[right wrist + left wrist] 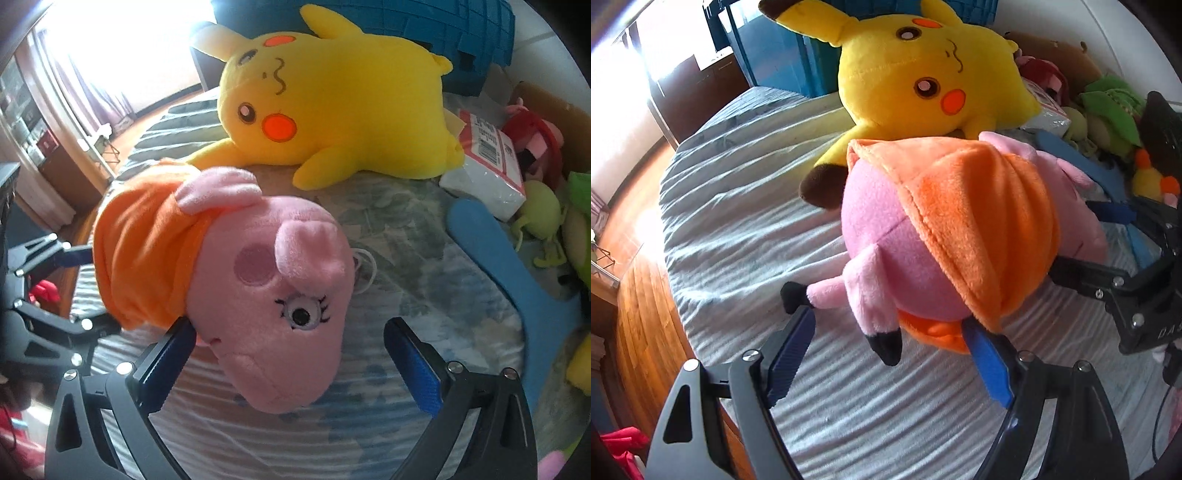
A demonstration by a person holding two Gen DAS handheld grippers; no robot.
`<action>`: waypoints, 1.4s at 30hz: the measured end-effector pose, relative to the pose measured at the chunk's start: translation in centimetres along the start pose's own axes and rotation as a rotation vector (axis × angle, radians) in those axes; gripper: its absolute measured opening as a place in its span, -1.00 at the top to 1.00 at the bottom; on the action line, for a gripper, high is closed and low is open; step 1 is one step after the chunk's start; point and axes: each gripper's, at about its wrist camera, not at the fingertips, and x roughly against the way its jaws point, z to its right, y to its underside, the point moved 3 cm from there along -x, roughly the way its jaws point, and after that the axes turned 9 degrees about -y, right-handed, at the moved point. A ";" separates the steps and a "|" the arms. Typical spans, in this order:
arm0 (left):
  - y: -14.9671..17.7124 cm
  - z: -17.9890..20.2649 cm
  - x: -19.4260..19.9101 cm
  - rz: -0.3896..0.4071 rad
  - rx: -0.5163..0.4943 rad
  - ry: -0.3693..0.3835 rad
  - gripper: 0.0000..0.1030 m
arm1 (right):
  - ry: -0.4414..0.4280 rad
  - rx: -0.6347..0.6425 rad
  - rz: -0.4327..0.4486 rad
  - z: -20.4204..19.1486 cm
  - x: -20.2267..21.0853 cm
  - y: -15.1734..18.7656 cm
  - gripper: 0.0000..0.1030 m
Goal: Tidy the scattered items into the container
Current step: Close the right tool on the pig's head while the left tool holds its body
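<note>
Nearest, left wrist view: left claw (886, 321), spread, straddling the leg end of the pink pig plush (886, 251); inner pad against the hem of its orange dress (979, 221), outer pad just beside a black-tipped limb.

Right wrist view: right claw (290, 326), spread wide about the pig's head, one pad touching the cheek, the other apart. Pig lying on its side on the bed (738, 221), not yet lifted.

Risk one: closing on loose dress cloth rather than the stuffed body (a slippery pile, by the look), with the plush sagging or sliding out on the lift.

Risk two: uneven closing at the head, nudging it sideways instead of pinching it.

Risk three: snagging the yellow plush (923, 74) just behind and dragging it along.

Risk four: a drop near the bed edge onto the wooden floor (639, 314).

Farthest: blue crate (424, 33), probably the container, beyond the yellow plush, hence a long carry.
</note>
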 end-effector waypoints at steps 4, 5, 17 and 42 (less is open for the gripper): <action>-1.1 0.4 -0.6 0.016 -0.026 -0.006 -0.59 | 0.019 0.004 0.037 0.4 0.0 -0.8 -0.99; -1.4 0.5 -0.7 0.020 -0.032 -0.006 -0.59 | 0.021 0.002 0.047 0.5 -0.1 -1.1 -0.99; -4.8 1.4 -2.3 0.032 -0.123 -0.021 -0.59 | 0.019 0.005 0.076 1.6 -1.6 -3.4 -0.99; -5.8 2.0 1.3 0.150 -0.162 0.051 0.05 | 0.037 0.058 0.188 -2.2 1.5 -3.8 -0.46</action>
